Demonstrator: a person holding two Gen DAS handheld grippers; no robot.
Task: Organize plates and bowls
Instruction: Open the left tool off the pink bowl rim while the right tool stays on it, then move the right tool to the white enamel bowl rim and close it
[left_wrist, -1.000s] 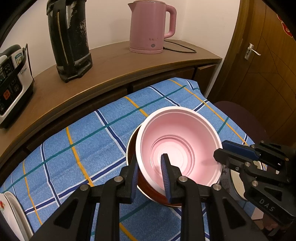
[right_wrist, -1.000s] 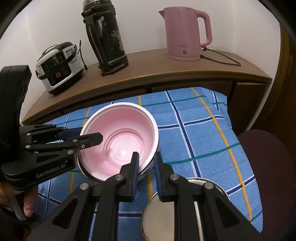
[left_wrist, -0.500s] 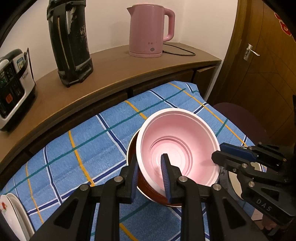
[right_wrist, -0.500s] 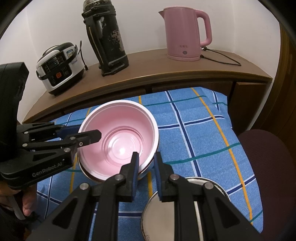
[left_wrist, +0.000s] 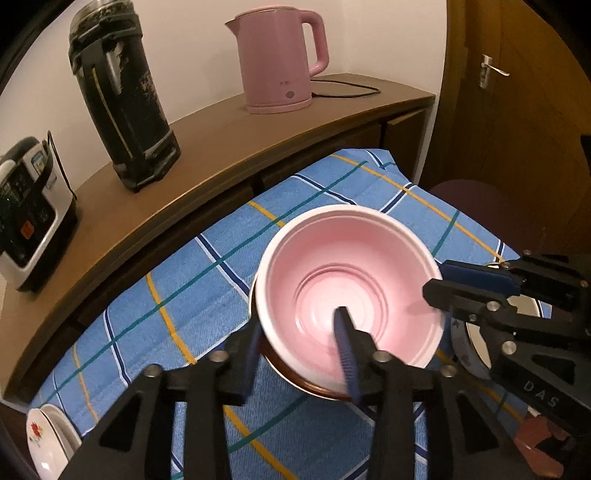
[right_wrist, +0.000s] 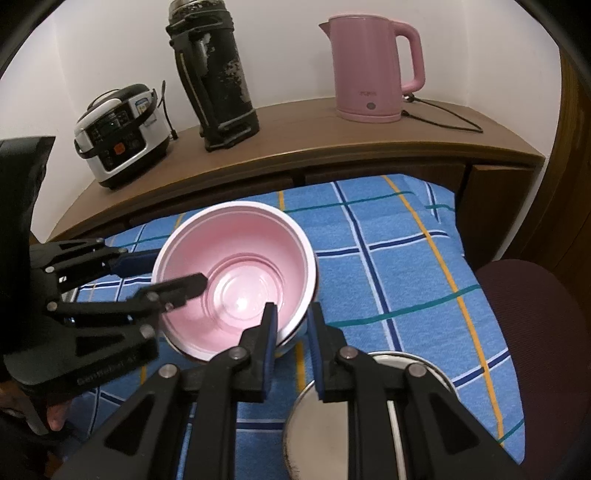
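Observation:
A pink bowl (left_wrist: 354, 291) sits nested in a brown bowl (left_wrist: 295, 384) on the blue checked cloth (left_wrist: 192, 317). My left gripper (left_wrist: 299, 343) straddles the pink bowl's near rim, one finger outside and one inside. Its jaws are opening and the inner pad stands clear of the wall. From the other side, my right gripper (right_wrist: 292, 328) is shut on the pink bowl (right_wrist: 236, 273) at its rim. The right gripper (left_wrist: 439, 278) also shows at the bowl's right edge in the left wrist view, and the left gripper (right_wrist: 166, 273) shows at the left in the right wrist view.
A steel plate (right_wrist: 369, 424) lies on the cloth just under my right gripper. A flowered white plate (left_wrist: 40, 443) sits at the cloth's near left corner. A pink kettle (right_wrist: 373, 70), black flask (right_wrist: 218, 81) and rice cooker (right_wrist: 118, 129) stand on the wooden counter. A dark red chair seat (right_wrist: 532, 332) is at the right.
My left gripper's jaws have spread apart from their grip on the pink bowl's rim, and that hand has rolled a little. The right gripper and the bowl have stayed put.

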